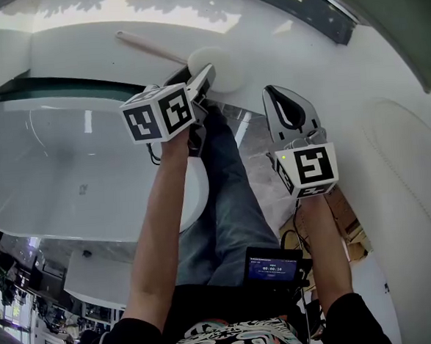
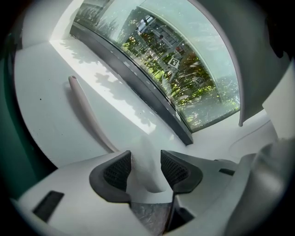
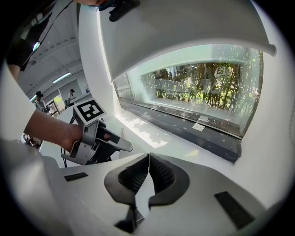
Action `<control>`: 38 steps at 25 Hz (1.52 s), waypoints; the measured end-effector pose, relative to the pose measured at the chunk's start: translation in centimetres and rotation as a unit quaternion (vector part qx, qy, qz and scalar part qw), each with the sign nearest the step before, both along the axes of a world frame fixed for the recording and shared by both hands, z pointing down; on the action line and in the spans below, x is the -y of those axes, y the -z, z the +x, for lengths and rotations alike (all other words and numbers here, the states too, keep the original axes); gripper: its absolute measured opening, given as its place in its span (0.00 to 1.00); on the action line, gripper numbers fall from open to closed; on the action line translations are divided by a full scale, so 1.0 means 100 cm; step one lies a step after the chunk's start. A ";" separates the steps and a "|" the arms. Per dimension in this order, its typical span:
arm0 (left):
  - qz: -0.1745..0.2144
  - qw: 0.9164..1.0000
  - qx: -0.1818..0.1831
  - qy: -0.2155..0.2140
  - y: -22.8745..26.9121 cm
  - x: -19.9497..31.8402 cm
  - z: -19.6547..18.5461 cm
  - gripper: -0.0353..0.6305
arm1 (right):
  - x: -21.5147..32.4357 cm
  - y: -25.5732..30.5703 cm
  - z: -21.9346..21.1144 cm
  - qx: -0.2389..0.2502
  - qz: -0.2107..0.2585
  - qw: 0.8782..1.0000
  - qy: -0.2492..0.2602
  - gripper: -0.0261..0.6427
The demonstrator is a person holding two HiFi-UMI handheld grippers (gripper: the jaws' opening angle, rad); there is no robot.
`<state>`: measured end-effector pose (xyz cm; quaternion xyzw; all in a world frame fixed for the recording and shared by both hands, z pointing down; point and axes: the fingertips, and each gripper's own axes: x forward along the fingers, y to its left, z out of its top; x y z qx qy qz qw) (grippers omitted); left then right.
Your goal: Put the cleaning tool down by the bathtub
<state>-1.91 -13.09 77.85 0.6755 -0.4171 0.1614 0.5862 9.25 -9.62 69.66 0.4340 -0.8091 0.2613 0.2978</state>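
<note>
**A:** Starting at the left gripper [image 2: 146, 159]: standing spread wide, straddling the soft white head of the cleaning tool [image 2: 88, 115] and not pinching it.

**B:** And seeing the right gripper [image 3: 149, 161] pressed together on nothing, hovering just beside the left one.

**A:** Lying flat on the white ledge [image 2: 50, 129] then, handle stretching away beneath the window [image 2: 184, 69], head at the near end between the pads. Sitting right by the bathtub [image 1: 36, 136] too.

**B:** Judging the put-down as good as done, then, and finishing off the release.

**A:** Agreeing. Calling next for backing the left gripper off along its own line, lifting clear of the head without brushing it.

**B:** Watching that thin handle meanwhile, and guarding against any nudge rolling it toward the tub's edge.

**A:** Leaving the right gripper idle, most likely, with nothing there needing a second grip.
</note>
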 end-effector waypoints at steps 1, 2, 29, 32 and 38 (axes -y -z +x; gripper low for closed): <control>0.000 1.000 0.001 0.001 0.001 0.000 0.000 0.34 | -0.001 0.001 0.001 0.001 0.000 1.000 -0.001 0.08; -0.001 1.000 0.001 0.002 0.001 -0.001 0.000 0.34 | -0.002 0.002 0.002 0.000 0.000 1.000 -0.002 0.08; 0.052 0.999 0.003 0.014 0.051 -0.003 -0.019 0.27 | -0.012 0.031 0.001 -0.021 0.040 0.999 0.015 0.08; 0.061 0.998 0.008 0.015 0.061 -0.003 -0.026 0.14 | -0.013 0.042 -0.001 -0.022 0.046 0.999 0.014 0.08; 0.080 0.997 0.021 0.003 0.084 -0.009 -0.038 0.09 | -0.013 0.066 -0.003 -0.018 0.065 0.998 0.009 0.08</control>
